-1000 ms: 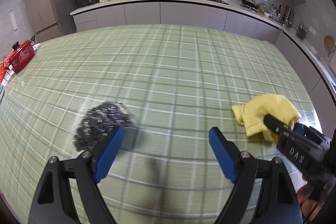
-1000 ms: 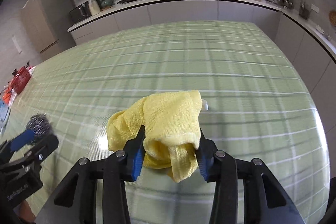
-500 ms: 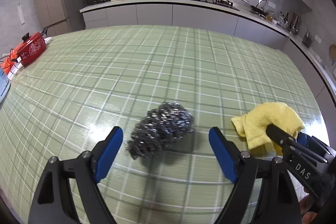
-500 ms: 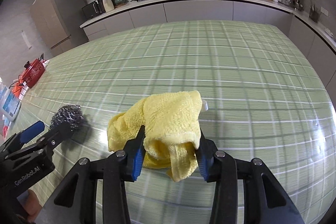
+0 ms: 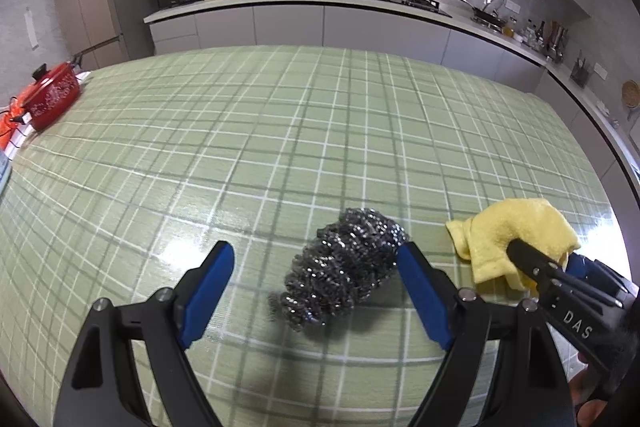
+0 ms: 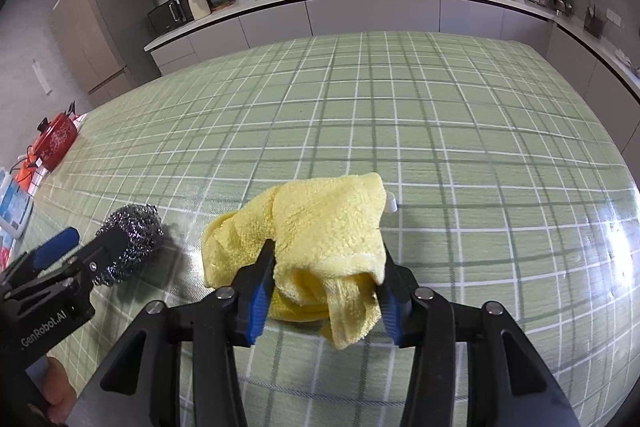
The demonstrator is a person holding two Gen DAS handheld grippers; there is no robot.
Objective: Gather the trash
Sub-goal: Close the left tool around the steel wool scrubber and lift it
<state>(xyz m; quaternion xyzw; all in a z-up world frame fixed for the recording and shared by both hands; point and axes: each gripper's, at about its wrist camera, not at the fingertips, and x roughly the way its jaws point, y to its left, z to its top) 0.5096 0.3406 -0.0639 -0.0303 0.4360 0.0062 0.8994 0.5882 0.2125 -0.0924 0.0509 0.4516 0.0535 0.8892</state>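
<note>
Both grippers hung low over the green checked table [image 5: 320,131]. Left gripper [image 5: 316,291] stood wide open, its blue pads either side of the steel scourer [image 5: 346,271], which lay on the table nearer the right pad, gripped by neither. Right gripper [image 6: 326,291] was clamped on the yellow cloth [image 6: 320,223], bunched between its pads. At the table's far left edge sat a red pot [image 5: 52,95].
</note>
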